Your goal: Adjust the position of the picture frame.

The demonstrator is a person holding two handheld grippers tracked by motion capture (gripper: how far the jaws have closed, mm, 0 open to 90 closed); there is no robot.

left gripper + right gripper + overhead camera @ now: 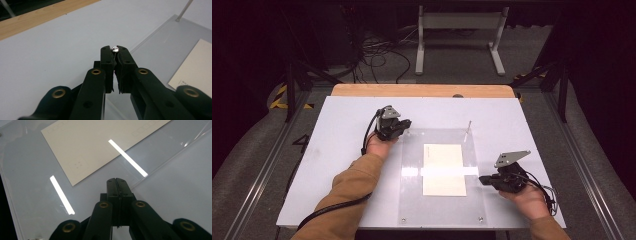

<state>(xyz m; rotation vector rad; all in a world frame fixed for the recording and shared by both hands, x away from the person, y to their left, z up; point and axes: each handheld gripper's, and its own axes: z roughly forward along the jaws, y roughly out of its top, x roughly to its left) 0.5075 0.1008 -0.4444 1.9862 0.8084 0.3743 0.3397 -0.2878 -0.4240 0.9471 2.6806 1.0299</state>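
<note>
Left gripper (115,50): we see its jaws pinched on a small clear round-headed pin (115,49), head showing at the tips.
Where: near the far left corner of the clear acrylic sheet (412,200), above the white board (342,145).
Right gripper (116,180): jaws pressed together, nothing between them; we place it at the sheet's right edge.
Cream paper card (443,169): flat under the sheet, middle.
Thin metal rod (468,127): upright at the sheet's far right corner.
</note>
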